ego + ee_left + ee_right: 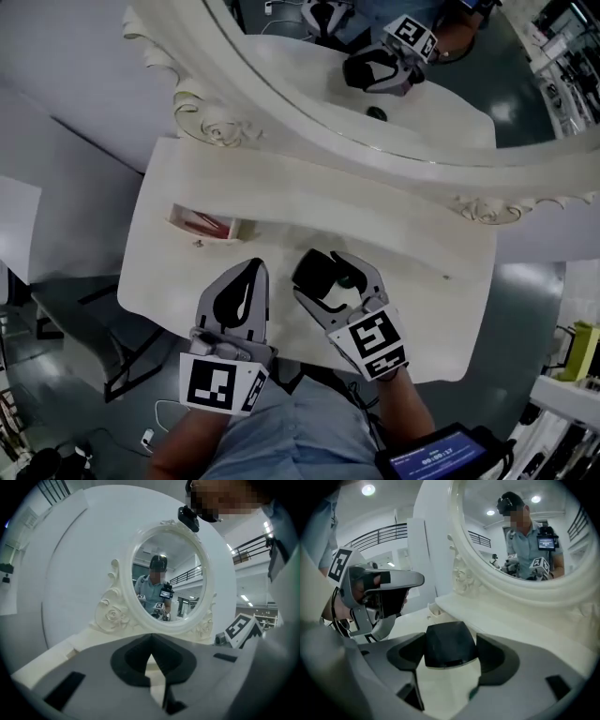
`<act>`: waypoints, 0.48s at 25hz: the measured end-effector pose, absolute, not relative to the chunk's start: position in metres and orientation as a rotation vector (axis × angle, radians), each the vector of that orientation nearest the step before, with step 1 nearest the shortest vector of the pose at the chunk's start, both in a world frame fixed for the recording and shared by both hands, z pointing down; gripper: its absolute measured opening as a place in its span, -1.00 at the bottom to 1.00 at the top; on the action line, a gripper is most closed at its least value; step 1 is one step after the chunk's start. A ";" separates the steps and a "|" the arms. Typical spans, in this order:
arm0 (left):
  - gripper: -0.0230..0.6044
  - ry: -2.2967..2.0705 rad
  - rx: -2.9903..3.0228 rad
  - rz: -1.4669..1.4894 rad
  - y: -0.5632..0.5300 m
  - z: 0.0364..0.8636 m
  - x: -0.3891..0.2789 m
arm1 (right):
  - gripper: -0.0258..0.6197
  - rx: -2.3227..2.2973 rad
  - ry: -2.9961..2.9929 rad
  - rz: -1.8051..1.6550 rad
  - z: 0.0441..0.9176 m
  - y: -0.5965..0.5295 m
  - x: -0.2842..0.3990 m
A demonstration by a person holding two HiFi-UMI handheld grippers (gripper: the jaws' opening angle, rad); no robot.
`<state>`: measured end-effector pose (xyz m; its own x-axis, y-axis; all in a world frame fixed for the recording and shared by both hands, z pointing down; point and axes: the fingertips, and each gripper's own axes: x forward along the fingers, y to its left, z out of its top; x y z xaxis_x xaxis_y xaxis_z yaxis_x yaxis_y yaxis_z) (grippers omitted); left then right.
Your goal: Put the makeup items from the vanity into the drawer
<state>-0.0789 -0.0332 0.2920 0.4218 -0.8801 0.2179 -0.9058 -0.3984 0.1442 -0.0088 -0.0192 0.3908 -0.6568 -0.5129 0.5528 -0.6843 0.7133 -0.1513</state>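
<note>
Compact [450,645] is sitting clamped in my right gripper's [330,275] jaws over the vanity's [427,286] front edge, my left gripper [251,268] is hanging pinched together and empty, and I'm judging the open drawer [176,216] is not yet reached.

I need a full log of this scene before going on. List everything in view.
table: one, white, beneath both claws
mirror: one, oval with a carved white frame, at the table's back
drawer: one, white with red inside, open, on the table's left part
case: one, black, between the right claw's jaws
left claw: one, grey, jaws together, empty, over the table's front
right claw: one, grey, shut on the case, beside the left claw
</note>
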 end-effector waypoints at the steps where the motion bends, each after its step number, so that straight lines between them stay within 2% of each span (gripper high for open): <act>1: -0.93 -1.587 2.425 0.148 -0.035 0.291 -0.093 | 0.14 0.895 -2.451 0.474 0.389 -0.023 -0.024; 12: -0.93 -1.844 2.202 0.101 -0.051 0.295 -0.235 | 0.14 0.627 -2.514 0.437 0.394 -0.066 -0.165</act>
<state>-0.2351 -0.0505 0.2951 0.1889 -0.9564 0.2226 -0.9751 -0.1557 0.1582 -0.1650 -0.0658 0.3939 -0.7646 -0.3452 0.5443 -0.5086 0.8419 -0.1804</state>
